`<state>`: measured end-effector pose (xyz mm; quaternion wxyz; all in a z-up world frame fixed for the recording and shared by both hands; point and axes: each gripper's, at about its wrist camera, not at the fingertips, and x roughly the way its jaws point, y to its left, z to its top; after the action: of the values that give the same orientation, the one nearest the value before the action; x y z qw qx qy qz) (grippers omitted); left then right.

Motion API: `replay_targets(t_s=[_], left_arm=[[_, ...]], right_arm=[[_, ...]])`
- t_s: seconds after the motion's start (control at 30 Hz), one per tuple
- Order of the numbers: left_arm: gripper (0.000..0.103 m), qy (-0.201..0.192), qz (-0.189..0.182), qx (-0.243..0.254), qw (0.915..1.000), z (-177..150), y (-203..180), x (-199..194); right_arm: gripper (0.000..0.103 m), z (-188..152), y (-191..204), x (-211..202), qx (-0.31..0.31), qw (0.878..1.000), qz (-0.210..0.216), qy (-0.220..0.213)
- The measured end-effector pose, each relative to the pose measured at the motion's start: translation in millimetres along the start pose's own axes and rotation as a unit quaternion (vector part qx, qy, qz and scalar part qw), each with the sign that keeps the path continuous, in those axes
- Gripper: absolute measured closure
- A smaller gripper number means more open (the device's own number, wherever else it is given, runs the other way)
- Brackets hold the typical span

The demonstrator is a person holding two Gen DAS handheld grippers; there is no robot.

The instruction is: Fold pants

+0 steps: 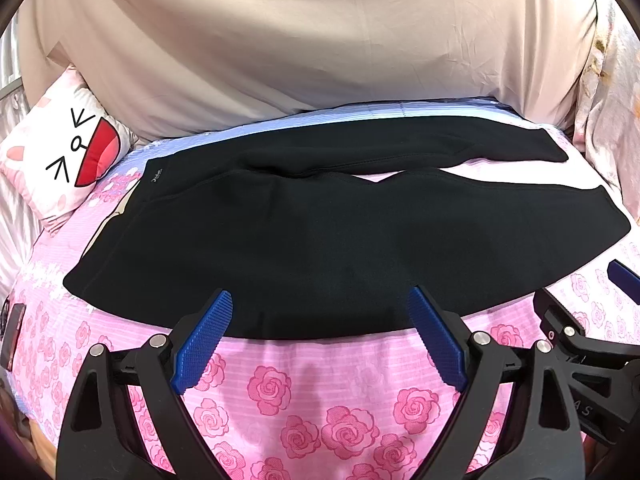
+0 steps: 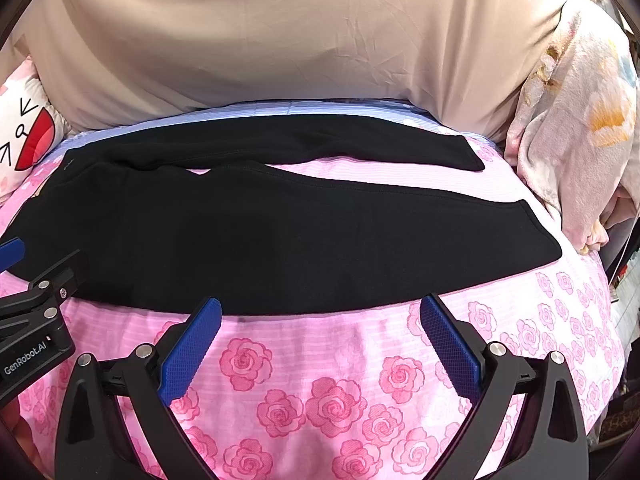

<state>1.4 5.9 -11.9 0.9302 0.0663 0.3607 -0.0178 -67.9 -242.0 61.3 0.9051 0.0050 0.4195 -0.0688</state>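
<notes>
Now, pants: black pants [image 1: 340, 240] lie flat across the bed, waistband at 9 o'clock, both legs running toward 3 o'clock (a narrow wedge of sheet shows between the legs).
Near leg: wider in view, its long lower edge lies just ahead of both grippers.
Far leg: lies at 12 o'clock of the near one, its cuff ending near the beige cover.
Left gripper: left gripper [image 1: 320, 300] hangs over the near edge of the pants, blue fingers [image 1: 204, 344] spread wide, nothing between them.
Right gripper: right gripper [image 2: 320, 308] is just short of the same edge, fingers [image 2: 450, 344] likewise released and empty.
Bed sheet: pink rose-print sheet [image 2: 320, 400] under everything.
Beige cover: beige cover [image 1: 320, 40] fills 12 o'clock.
Cushion: cartoon-face cushion [image 1: 68, 152] at 9 o'clock, beside the waistband.
Floral blanket: bunched floral blanket [image 2: 572, 128] at 2 o'clock.
</notes>
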Motion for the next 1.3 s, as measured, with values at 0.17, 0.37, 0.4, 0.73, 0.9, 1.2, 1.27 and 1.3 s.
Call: replay_targets(t_s=[0.17,0.37,0.4,0.73,0.9,1.2,1.27,1.3], left_arm=[[0.016,0.001,0.002,0.001,1.0000,0.2,-1.6,-0.4],[0.016,0.000,0.002,0.002,1.0000,0.2,-1.6,-0.9],[0.016,0.000,0.002,0.002,1.0000,0.2,-1.6,-1.1],[0.015,-0.002,0.004,0.003,1.0000,0.0,-2.7,-2.0],[0.015,-0.001,0.005,0.003,1.0000,0.2,-2.9,-1.6],[0.015,0.000,0.004,0.006,1.0000,0.9,-3.3,0.3],[0.015,0.001,0.005,0.006,1.0000,1.3,-2.9,1.3],[0.015,0.001,0.005,0.007,1.0000,1.3,-2.9,2.0]], right_arm=[[0.005,0.1,-0.5,0.4,0.000,1.000,0.000,0.000],[0.005,-1.1,-2.1,-0.2,0.001,1.000,-0.001,0.000],[0.005,-0.9,-1.4,-0.2,0.000,1.000,-0.001,0.000],[0.005,-0.9,-0.6,-0.1,-0.001,1.000,0.001,0.001],[0.005,-0.7,-0.4,0.4,-0.001,1.000,-0.001,0.002],[0.005,-0.5,0.0,2.1,-0.001,1.000,-0.001,0.004],[0.005,-0.3,0.8,3.7,-0.001,1.000,-0.001,0.005],[0.005,-0.3,0.5,4.4,-0.001,1.000,-0.001,0.005]])
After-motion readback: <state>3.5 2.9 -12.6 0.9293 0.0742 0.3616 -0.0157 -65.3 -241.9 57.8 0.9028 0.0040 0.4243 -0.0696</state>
